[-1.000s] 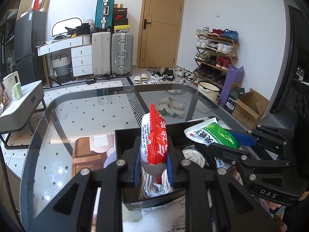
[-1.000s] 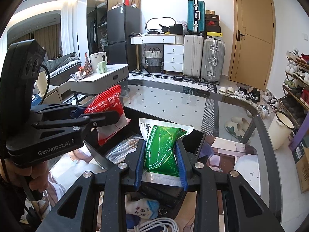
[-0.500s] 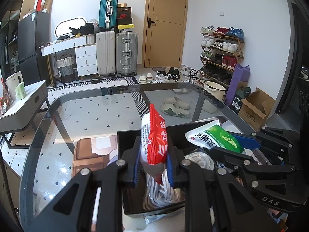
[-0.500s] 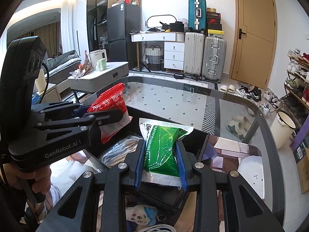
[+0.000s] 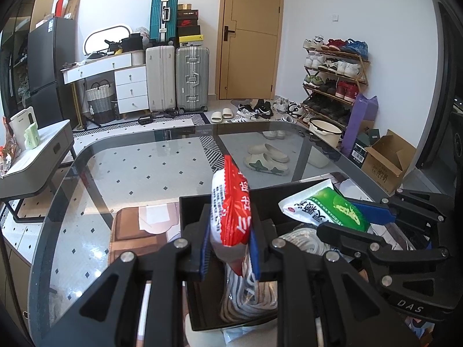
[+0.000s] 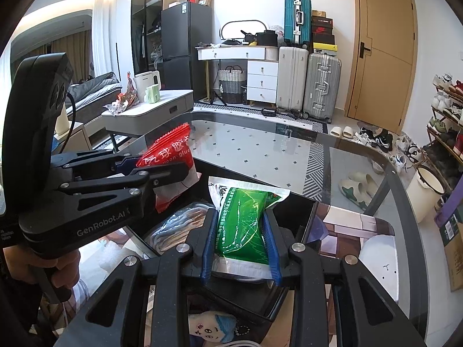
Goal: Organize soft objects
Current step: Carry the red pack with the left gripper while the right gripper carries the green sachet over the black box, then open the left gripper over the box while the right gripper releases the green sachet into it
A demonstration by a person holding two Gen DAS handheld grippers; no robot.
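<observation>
My left gripper (image 5: 230,248) is shut on a red and white soft packet (image 5: 230,211) and holds it upright above a black open box (image 5: 194,211) on the glass table. My right gripper (image 6: 240,248) is shut on a green and white soft packet (image 6: 241,219) above the same box (image 6: 306,211). Each gripper shows in the other's view: the right one (image 5: 356,217) with the green packet (image 5: 324,206), the left one (image 6: 162,167) with the red packet (image 6: 170,156). A bagged grey and white cloth bundle (image 5: 249,297) lies in the box.
The glass table (image 5: 115,179) extends ahead, its rim curving at the far side. A small plush toy (image 6: 211,325) lies near the box's front. A white side table (image 6: 162,107), suitcases (image 5: 176,78) and a shoe rack (image 5: 332,81) stand beyond.
Both grippers have risen slightly and pulled back a little over the box, still holding their packets. More of the box interior and the cloth bundle shows.
</observation>
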